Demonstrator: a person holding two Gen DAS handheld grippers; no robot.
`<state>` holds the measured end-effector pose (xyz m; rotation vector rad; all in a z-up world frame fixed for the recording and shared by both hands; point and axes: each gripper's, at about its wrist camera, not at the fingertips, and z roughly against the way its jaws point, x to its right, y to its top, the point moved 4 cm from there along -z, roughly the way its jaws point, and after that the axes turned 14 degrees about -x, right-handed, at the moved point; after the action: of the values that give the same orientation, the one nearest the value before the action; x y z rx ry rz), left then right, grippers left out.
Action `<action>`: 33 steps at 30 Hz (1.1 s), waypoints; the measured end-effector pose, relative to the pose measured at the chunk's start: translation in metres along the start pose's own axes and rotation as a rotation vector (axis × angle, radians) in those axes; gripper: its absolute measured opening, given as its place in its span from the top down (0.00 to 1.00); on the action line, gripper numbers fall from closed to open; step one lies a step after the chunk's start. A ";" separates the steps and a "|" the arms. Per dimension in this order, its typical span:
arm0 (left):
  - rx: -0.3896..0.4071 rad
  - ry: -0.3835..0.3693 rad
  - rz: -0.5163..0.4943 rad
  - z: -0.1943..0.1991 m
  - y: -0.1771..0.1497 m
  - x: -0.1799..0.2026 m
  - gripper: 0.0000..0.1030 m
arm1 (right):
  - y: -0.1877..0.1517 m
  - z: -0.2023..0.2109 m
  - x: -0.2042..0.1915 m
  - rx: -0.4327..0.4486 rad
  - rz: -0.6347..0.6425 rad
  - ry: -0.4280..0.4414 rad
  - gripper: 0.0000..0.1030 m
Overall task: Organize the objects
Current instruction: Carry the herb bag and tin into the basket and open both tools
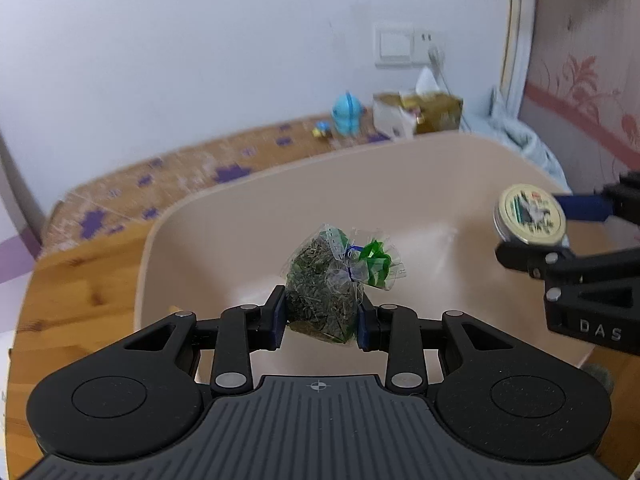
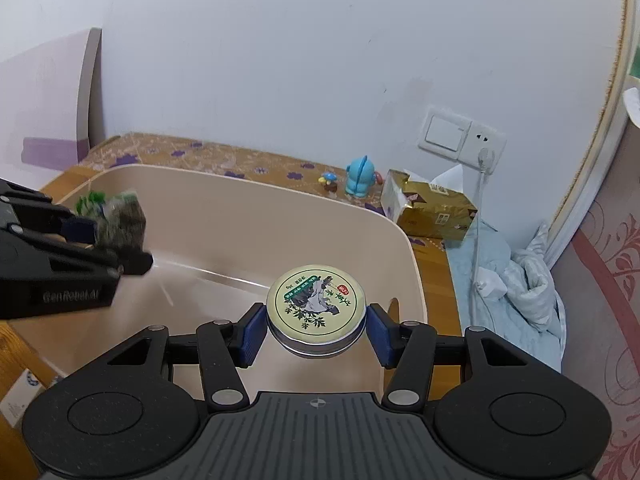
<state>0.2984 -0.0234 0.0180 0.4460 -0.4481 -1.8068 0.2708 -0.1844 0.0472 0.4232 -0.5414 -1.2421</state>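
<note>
1. Left wrist view – the left gripper [image 1: 320,322] has its blue-padded fingers [image 1: 276,320] pinching a small clear bag of dried green herbs [image 1: 320,292], tied at the neck with a green ribbon [image 1: 374,262]. The bag hangs in the air over a wide beige tub [image 1: 224,240].
2. Same view, far right – the right gripper [image 1: 532,224] comes in from the edge with a round tin [image 1: 530,214] clamped between its fingers, the cream lid facing the camera, also above the tub.
3. Right wrist view now – the right gripper [image 2: 316,330] holds that tin [image 2: 316,308] by its sides, one blue pad [image 2: 252,334] pressed on each flank. The lid shows a green leafy picture and printed characters, and it sits level, over the near right part of the tub [image 2: 248,200].
4. At the left edge of this view the left gripper [image 2: 104,236] carries the herb bag [image 2: 122,220], blurred, above the tub's far left corner.
5. The tub rests on a wooden desk [image 1: 80,280].
6. Behind it a blue toy figure [image 2: 360,176] and a gold tissue box [image 2: 432,208] stand by the white wall [image 2: 280,60], below a switch and socket [image 2: 464,138] with a white plug in it.
</note>
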 end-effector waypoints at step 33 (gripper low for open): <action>0.015 -0.001 0.116 0.023 -0.004 -0.018 0.24 | -0.007 0.010 -0.006 -0.035 0.037 -0.010 0.09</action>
<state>0.2879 -0.0031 0.0371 0.4209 -0.4791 -1.6925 0.2579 -0.1804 0.0500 0.3759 -0.5330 -1.2170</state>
